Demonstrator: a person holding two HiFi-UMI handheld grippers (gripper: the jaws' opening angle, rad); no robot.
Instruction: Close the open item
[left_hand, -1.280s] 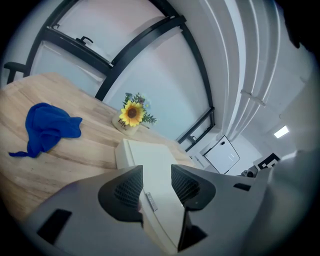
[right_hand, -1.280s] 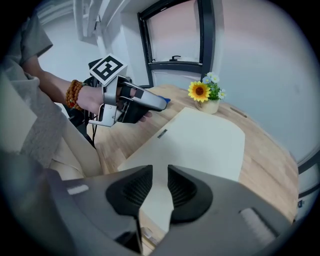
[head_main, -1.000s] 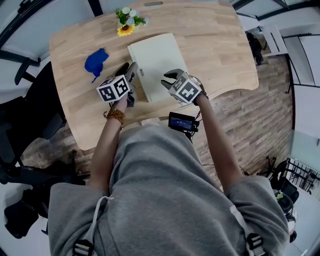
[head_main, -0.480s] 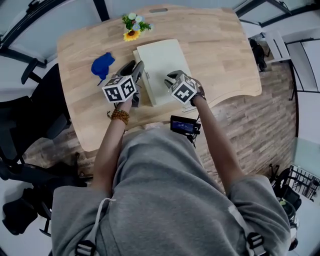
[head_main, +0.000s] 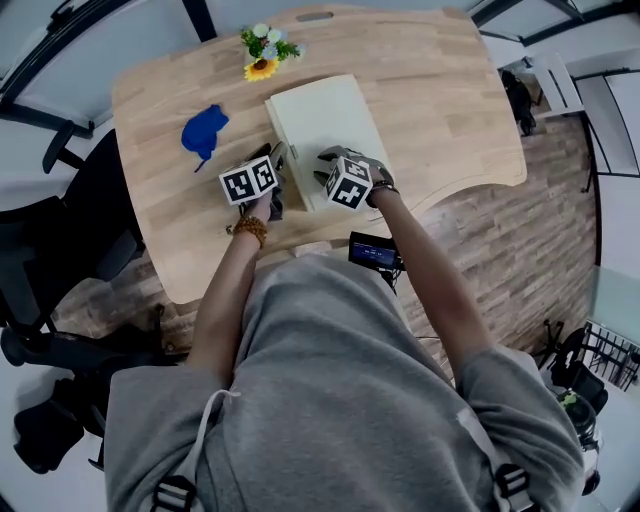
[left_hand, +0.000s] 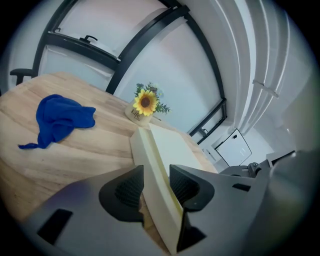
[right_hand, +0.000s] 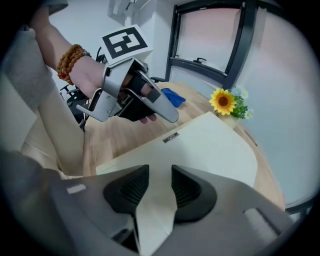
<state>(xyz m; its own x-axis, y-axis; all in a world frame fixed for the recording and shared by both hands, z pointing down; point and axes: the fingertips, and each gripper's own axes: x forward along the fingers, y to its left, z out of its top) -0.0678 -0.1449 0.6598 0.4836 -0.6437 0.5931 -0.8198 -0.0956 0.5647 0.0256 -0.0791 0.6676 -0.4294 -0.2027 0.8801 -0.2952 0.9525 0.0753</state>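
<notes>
Cream box (head_main: 318, 122) lies closed in the upper middle of the head view, on the wooden table (head_main: 440, 90). The left gripper (left_hand: 150, 186) is half closed and clamps the box's left edge. The right gripper (right_hand: 160, 186) is opening its jaws, and the box's near corner is between them.

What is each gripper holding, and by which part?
Left gripper looks clamped on the box, at its left edge. Right gripper holds nothing: its jaws are opening, with the box's near corner between them.
</notes>
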